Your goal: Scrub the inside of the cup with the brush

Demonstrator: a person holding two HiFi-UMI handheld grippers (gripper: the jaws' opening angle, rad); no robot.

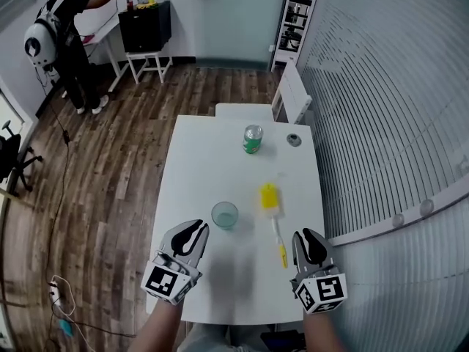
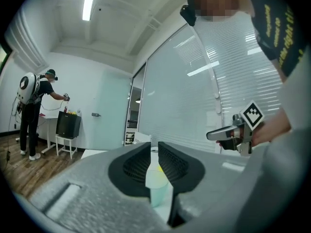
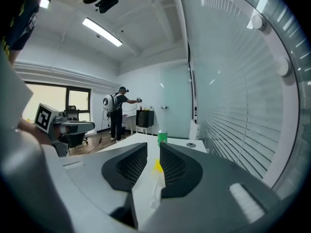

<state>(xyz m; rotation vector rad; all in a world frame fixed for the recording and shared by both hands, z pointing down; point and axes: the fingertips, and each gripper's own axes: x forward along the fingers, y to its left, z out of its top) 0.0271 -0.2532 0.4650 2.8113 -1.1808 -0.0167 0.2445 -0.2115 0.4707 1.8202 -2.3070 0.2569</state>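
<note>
**Two hand-held grippers, both empty, at the near edge of a white table**

Left gripper [image 2: 154,147]: jaws a narrow slit apart, pinching nothing. The pale green translucent cup [image 1: 225,215] shows through the slit, ahead of the tips. In the head view the cup stands upright on the table, near the jaw tips and a little to their right, apart from them.

Right gripper [image 3: 153,147]: jaws spread with a clear gap, nothing between the pads. The brush [image 1: 275,222] lies on the table ahead of them.

Brush: yellow head, clear handle with a yellow end. It lies flat, head pointing away from the person, handle end just beside the right gripper's tips. It sits to the right of the cup, apart from it.

White table [image 1: 205,167]: holds the cup and brush near the person. A green drink can [image 1: 253,139] stands upright toward the far edge, with a small round grey disc [image 1: 294,140] set in the tabletop to its right.

Beyond the table: a white chair [image 1: 289,94] at the far end and a wood-plank floor [image 1: 110,196]. A frosted glass wall with blinds [image 1: 388,86] runs along the right side. A person with a white backpack [image 1: 69,42] stands in the far corner beside a black cabinet [image 1: 145,26] on a white stand.
</note>
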